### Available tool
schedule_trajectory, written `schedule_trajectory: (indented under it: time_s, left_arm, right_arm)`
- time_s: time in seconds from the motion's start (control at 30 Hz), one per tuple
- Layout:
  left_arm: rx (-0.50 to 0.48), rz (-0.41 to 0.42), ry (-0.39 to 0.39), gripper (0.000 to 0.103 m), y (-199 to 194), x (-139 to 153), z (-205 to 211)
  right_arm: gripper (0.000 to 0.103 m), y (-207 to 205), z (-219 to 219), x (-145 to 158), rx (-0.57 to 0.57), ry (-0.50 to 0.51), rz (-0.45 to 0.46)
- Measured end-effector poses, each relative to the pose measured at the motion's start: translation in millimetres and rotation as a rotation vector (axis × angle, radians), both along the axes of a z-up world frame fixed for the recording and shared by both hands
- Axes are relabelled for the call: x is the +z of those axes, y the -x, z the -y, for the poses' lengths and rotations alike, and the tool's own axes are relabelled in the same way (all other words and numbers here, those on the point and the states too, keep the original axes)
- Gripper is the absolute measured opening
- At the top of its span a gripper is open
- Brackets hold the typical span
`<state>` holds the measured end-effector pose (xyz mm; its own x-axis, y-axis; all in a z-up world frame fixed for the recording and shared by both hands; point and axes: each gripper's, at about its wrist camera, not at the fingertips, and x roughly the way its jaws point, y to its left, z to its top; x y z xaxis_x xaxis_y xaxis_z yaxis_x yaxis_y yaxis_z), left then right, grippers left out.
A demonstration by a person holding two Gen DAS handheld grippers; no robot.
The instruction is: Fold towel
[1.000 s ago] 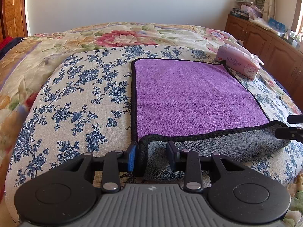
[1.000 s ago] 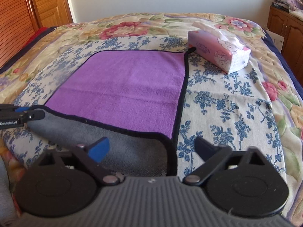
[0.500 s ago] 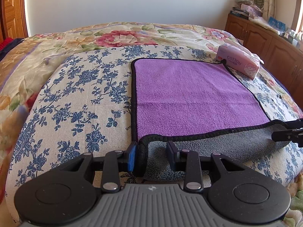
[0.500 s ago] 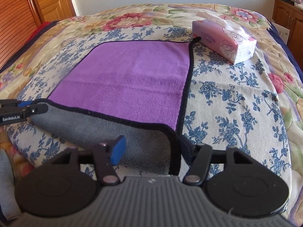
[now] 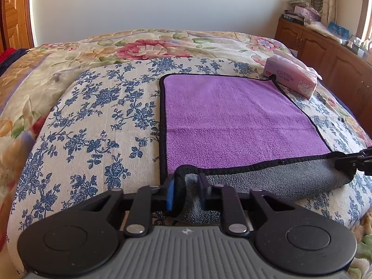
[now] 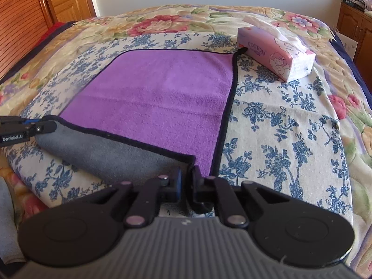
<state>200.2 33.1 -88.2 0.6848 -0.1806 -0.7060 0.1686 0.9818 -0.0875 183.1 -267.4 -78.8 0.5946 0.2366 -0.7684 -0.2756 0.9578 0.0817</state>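
The purple towel (image 5: 232,121) lies flat on the bed (image 5: 88,121), stretching far from both grippers: right gripper (image 6: 186,181) clamps its near right corner, left gripper (image 5: 184,193) is closing on the near left corner.

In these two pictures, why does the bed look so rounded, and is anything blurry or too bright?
Both views: the fisheye lens bows the bed into a dome and darkens the corners. Left wrist view: the left edge smears, sunlight brightens the cabinet side, and the towel is sharp. Right wrist view: the tissue box is brightly lit and its white top nearly washes out.
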Motion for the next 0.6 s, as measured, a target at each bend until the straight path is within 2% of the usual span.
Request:
schedule_trajectory:
  time_s: [0.13,0.6]
  left_arm:
    - [-0.005,0.016,0.005,0.010,1.8,3.7,1.9]
    - [-0.021,0.077,0.026,0.006,8.2,18.5,4.7]
  right_arm:
    - [0.005,0.6,-0.5,2.2,0.003,0.010,0.018]
    - [0.004,2.5,2.2,14.7,0.002,-0.014,0.094]
